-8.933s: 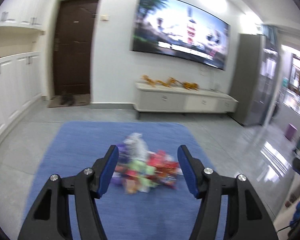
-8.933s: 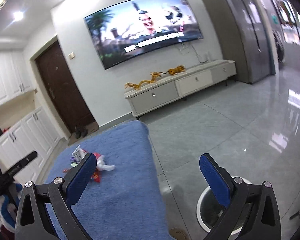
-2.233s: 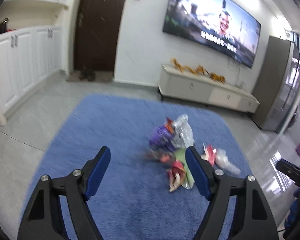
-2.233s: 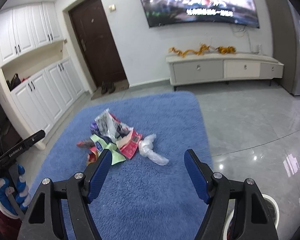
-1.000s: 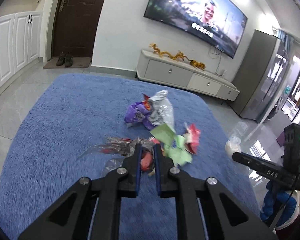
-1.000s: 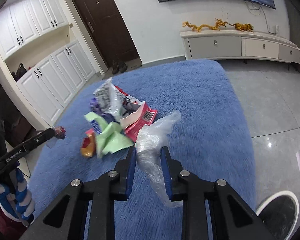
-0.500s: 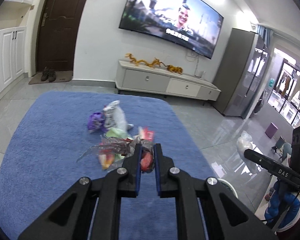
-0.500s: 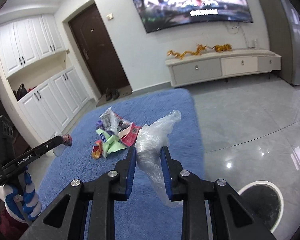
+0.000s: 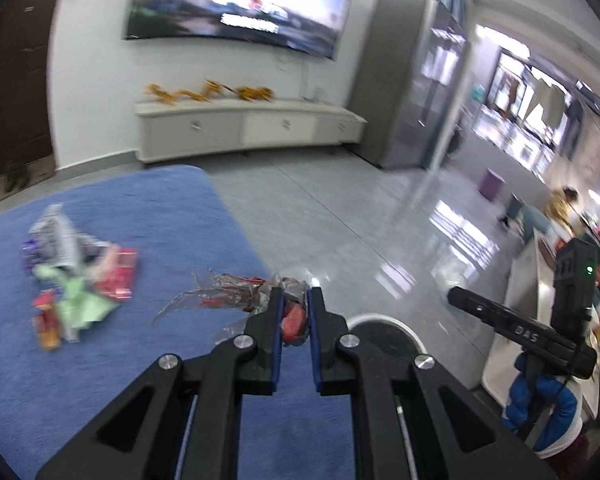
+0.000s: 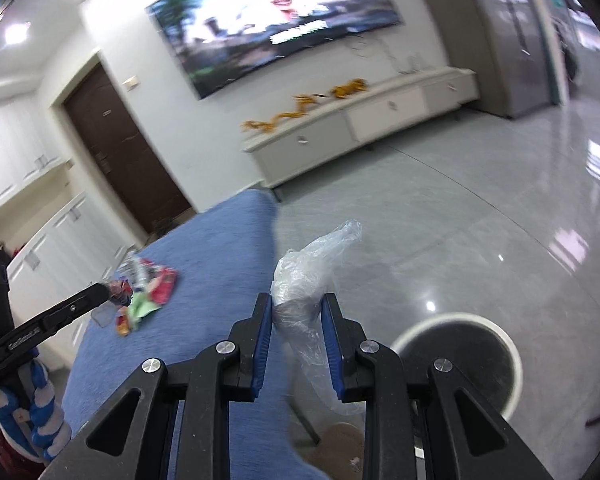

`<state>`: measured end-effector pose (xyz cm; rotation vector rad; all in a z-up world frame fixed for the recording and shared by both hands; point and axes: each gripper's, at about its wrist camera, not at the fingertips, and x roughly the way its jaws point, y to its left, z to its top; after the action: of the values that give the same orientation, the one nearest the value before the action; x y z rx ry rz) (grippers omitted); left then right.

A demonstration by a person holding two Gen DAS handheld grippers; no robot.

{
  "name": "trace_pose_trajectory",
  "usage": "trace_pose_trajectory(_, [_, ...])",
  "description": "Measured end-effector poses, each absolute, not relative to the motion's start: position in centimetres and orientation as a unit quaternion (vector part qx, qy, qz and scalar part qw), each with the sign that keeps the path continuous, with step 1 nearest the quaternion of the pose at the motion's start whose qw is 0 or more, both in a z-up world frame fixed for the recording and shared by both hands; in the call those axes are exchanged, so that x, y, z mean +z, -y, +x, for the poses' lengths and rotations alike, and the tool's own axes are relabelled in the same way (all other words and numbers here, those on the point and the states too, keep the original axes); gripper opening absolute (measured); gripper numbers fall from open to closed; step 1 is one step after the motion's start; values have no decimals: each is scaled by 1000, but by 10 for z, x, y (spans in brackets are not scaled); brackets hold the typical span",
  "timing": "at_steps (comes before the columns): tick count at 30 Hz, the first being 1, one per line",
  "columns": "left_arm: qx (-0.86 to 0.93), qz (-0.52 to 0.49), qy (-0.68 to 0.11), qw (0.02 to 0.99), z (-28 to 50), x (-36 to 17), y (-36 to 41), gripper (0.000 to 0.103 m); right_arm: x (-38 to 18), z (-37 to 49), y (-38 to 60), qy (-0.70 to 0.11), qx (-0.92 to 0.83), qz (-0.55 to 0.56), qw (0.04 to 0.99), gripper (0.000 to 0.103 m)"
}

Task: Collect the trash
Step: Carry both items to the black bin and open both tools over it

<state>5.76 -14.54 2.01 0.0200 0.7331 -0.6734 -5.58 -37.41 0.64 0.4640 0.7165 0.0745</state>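
Note:
My left gripper point(image 9: 295, 300) is shut on a crumpled clear and red wrapper point(image 9: 244, 290), held in the air above the rug's right edge. My right gripper point(image 10: 296, 304) is shut on a clear plastic bag point(image 10: 312, 272), held above the floor. A round white-rimmed bin point(image 10: 496, 340) stands on the floor just right of the right gripper; it also shows in the left wrist view point(image 9: 404, 326). A pile of wrappers point(image 9: 80, 280) lies on the blue rug point(image 9: 140, 216); it also shows in the right wrist view point(image 10: 148, 288).
A white TV cabinet point(image 9: 244, 128) stands under a wall TV point(image 9: 236, 0). A grey tall cabinet point(image 9: 400, 92) is at the right. Glossy grey floor tiles point(image 10: 460, 220) surround the rug. A dark door point(image 10: 128, 140) and white cupboards point(image 10: 52, 240) are at the left.
Both grippers have swung right, away from the pile and toward the bin, each still holding its piece of trash. The bin now shows in both views.

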Motion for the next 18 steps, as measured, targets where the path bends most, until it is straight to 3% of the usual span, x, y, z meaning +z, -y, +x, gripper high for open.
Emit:
trace_pose_trajectory(9, [-397, 59, -410, 819, 64, -30, 273, 11, -64, -59, 435, -409, -27, 277, 869, 24])
trace_pose_trajectory(18, [-427, 83, -451, 779, 79, -78, 352, 12, -119, -56, 472, -457, -70, 309, 831, 26])
